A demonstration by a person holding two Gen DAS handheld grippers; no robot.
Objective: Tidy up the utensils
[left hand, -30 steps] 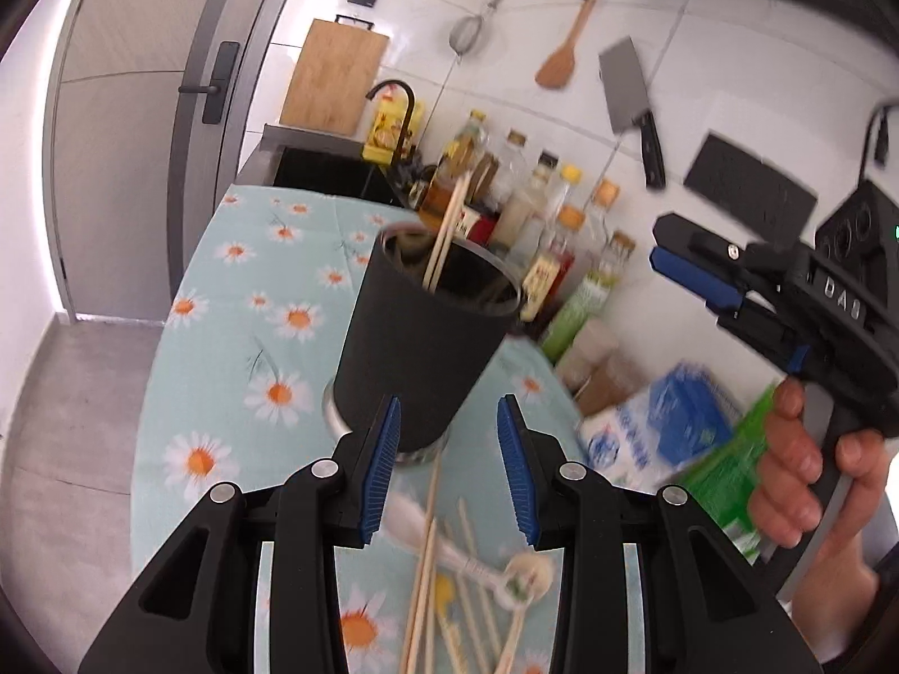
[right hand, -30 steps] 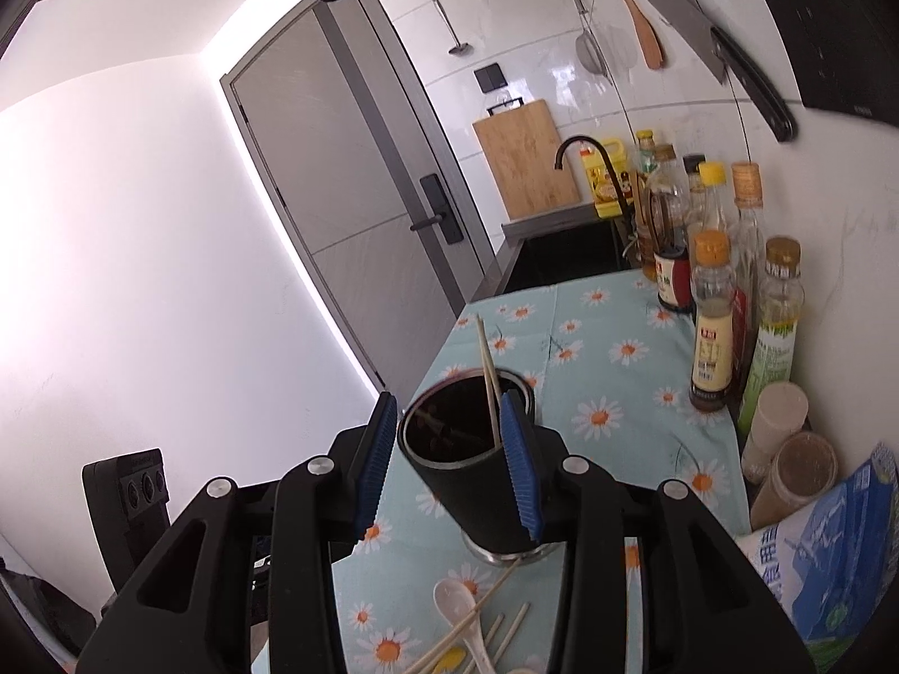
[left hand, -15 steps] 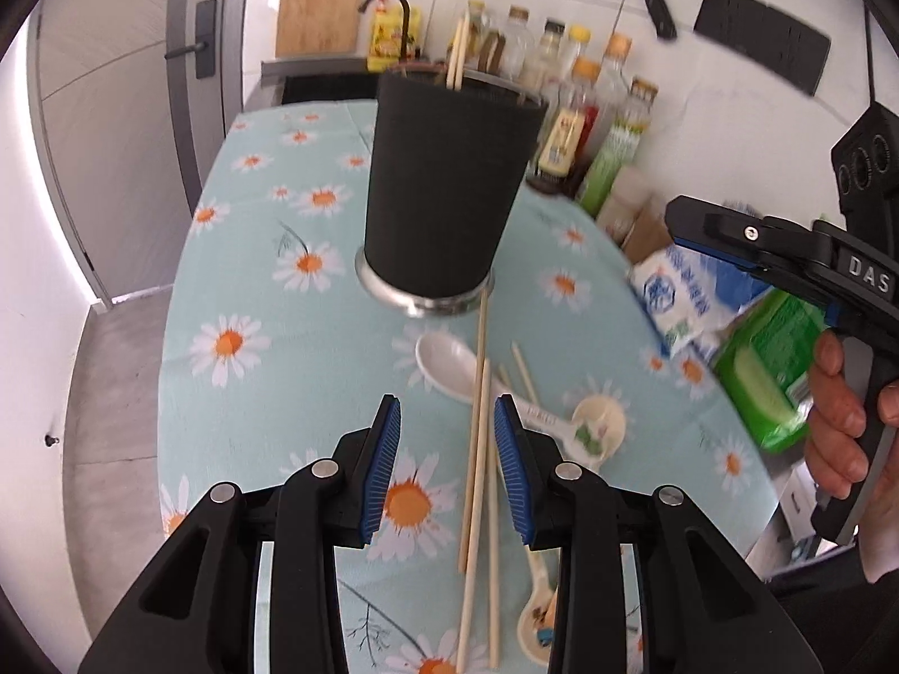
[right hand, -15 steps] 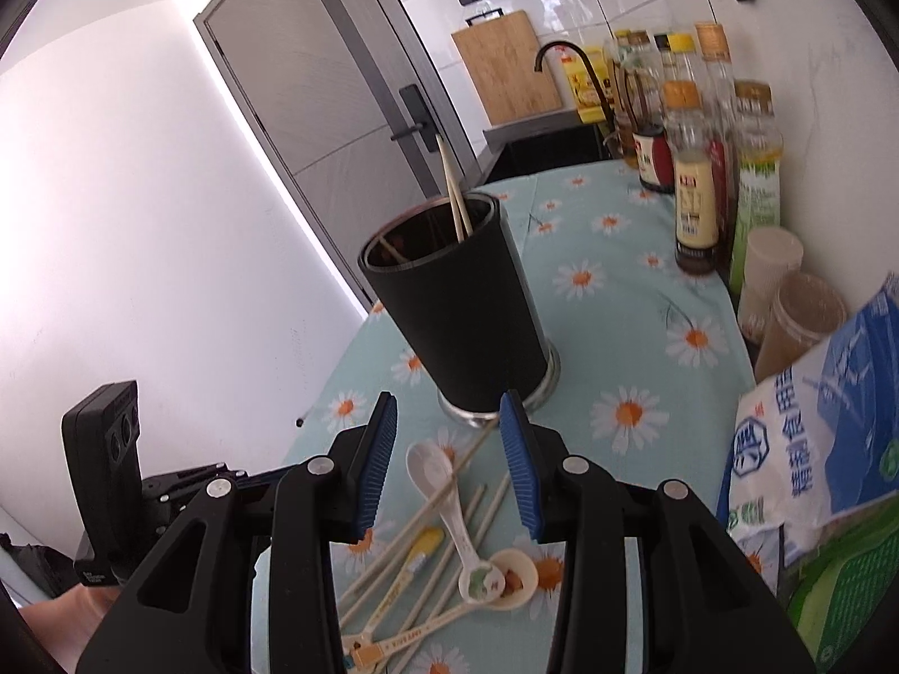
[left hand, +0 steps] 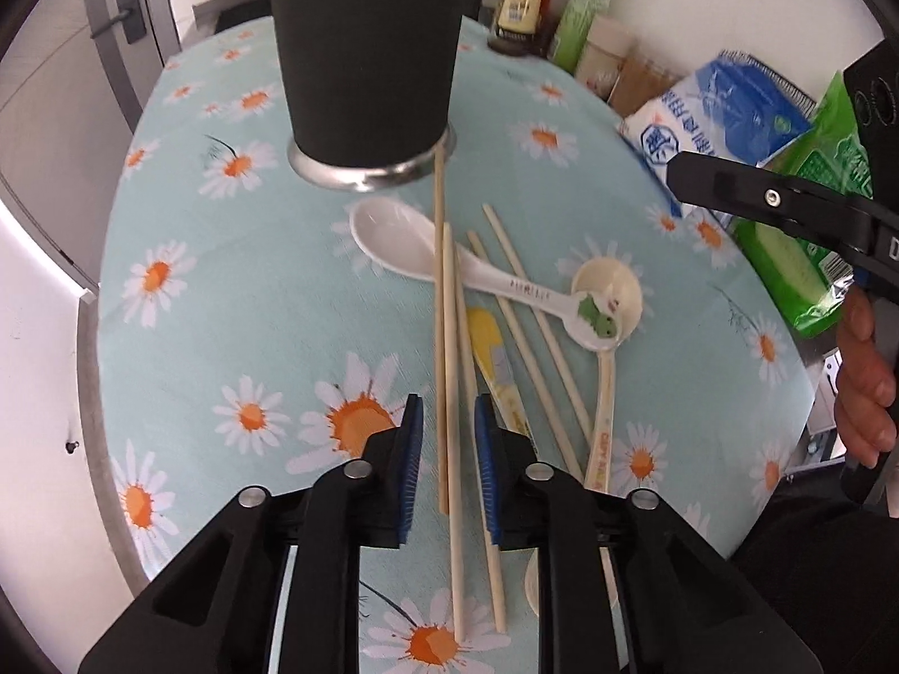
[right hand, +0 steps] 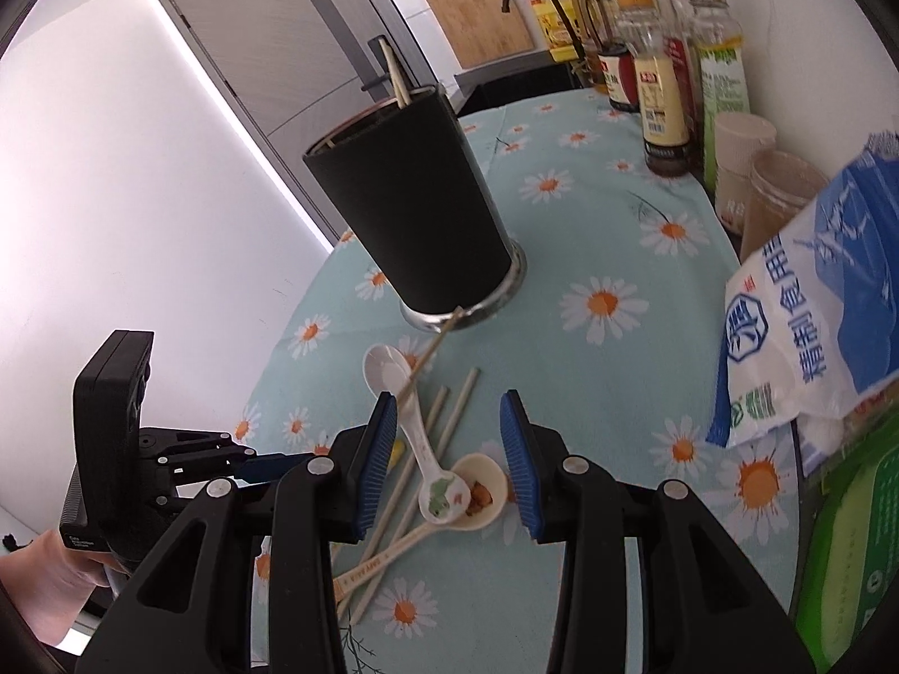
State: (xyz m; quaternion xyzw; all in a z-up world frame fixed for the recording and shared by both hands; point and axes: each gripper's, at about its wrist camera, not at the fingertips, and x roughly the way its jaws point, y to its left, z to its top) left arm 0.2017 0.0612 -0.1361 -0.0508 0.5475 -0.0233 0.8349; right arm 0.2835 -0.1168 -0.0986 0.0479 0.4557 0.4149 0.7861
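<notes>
Several wooden chopsticks [left hand: 446,337] lie on the daisy tablecloth with a white spoon [left hand: 393,241], a cream spoon [left hand: 609,286] and a yellow one [left hand: 489,348]. My left gripper [left hand: 448,410] points steeply down over them. Its jaws are closing with two chopsticks between the blue pads, and a gap still shows on each side. A black utensil holder [right hand: 416,208] stands behind the pile with a chopstick [right hand: 393,73] in it. My right gripper [right hand: 448,410] hangs open above the white spoon [right hand: 387,370] and the cream spoon [right hand: 477,483], holding nothing.
Sauce bottles [right hand: 657,84] and two jars [right hand: 781,185] line the wall at the right. A blue-and-white salt bag [right hand: 814,326] and a green packet [left hand: 798,258] lie right of the utensils. The table edge [left hand: 107,449] drops off at the left. A sink [right hand: 522,84] lies beyond.
Both grippers have sunk toward the table and tipped downward. The holder has slid to the top of the left view. The left jaws have narrowed around the chopsticks.
</notes>
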